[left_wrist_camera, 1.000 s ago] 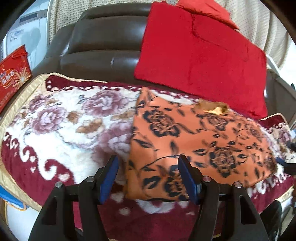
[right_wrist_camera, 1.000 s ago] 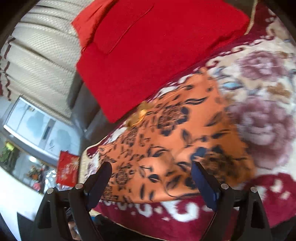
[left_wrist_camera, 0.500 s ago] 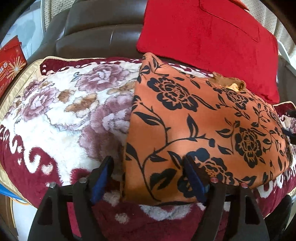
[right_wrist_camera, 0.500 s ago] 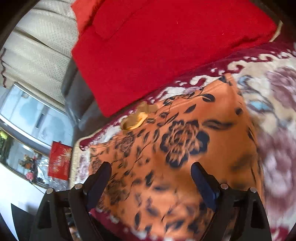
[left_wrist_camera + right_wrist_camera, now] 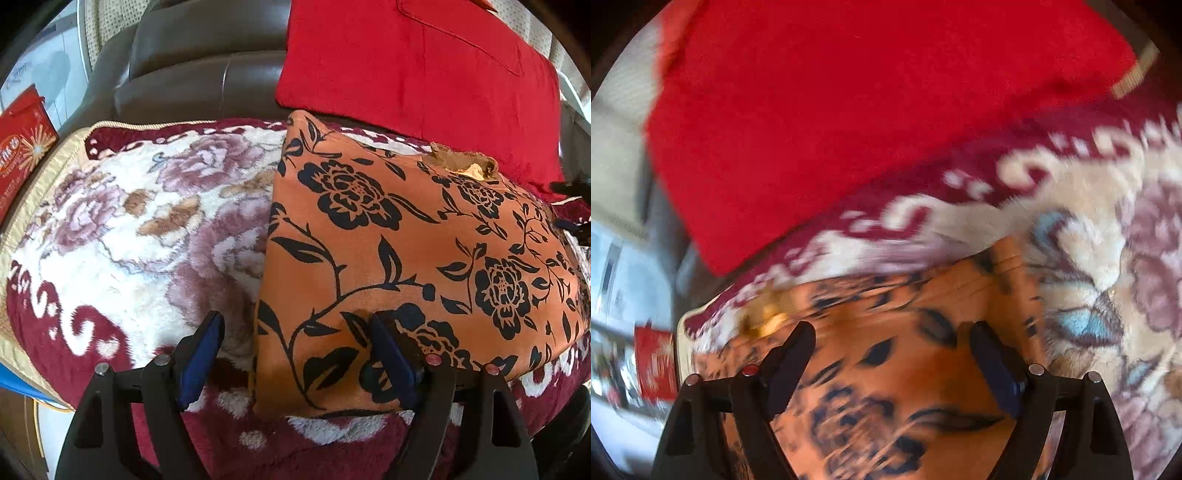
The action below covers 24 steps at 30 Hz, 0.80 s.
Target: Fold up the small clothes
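The left hand-held gripper hangs low over the near left corner of the orange floral garment, its jaws having just been opening; they now stand wide, one blue pad over the plush floral blanket just left of the garment's edge, the other over the orange cloth, and neither presses on anything. The right hand-held gripper stands open too, with the garment's far part under it and nothing pinched between the pads; that view is blurred, so detail there is hard to read.

The garment lies flat on the blanket as a tidy rectangle with straight edges, a small tan tuft of cloth showing at its far edge. It looks already folded at least once. Judging by its breadth, another fold or two probably remains before it is a compact bundle, and no such fold has yet begun.

Behind the garment, a red cloth leans against the dark leather sofa back; whether it too awaits folding cannot be told. A red printed bag stands well left of the garment; its contents are hidden, and no basket or box for finished clothes is in sight
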Available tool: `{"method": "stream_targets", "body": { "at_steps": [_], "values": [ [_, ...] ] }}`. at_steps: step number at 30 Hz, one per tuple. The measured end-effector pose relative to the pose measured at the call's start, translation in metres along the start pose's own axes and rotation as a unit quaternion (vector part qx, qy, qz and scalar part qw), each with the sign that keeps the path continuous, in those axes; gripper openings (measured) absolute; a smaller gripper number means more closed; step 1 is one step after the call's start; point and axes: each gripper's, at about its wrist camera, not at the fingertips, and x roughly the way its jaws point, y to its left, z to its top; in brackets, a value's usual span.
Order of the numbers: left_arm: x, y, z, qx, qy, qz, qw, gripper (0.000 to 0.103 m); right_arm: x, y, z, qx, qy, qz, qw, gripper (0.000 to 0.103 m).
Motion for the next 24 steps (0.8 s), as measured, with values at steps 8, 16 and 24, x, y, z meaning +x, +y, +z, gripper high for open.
{"method": "stream_targets", "body": {
  "at_steps": [8, 16, 24],
  "values": [
    [-0.027, -0.001, -0.005, -0.001, -0.012, 0.002, 0.9999, 0.082, -0.075, 0.024, -0.117, -0.026, -0.013, 0.062, 0.998, 0.088],
    [-0.047, -0.016, -0.013, 0.01, -0.02, -0.01, 0.9997, 0.082, -0.087, -0.039, -0.202, 0.107, -0.015, 0.071, 0.992, 0.088],
    [-0.062, -0.046, -0.007, 0.03, -0.03, -0.03, 0.9986, 0.082, -0.095, -0.078, -0.186, 0.196, -0.066, 0.11, 0.972, 0.09]
  ]
}}
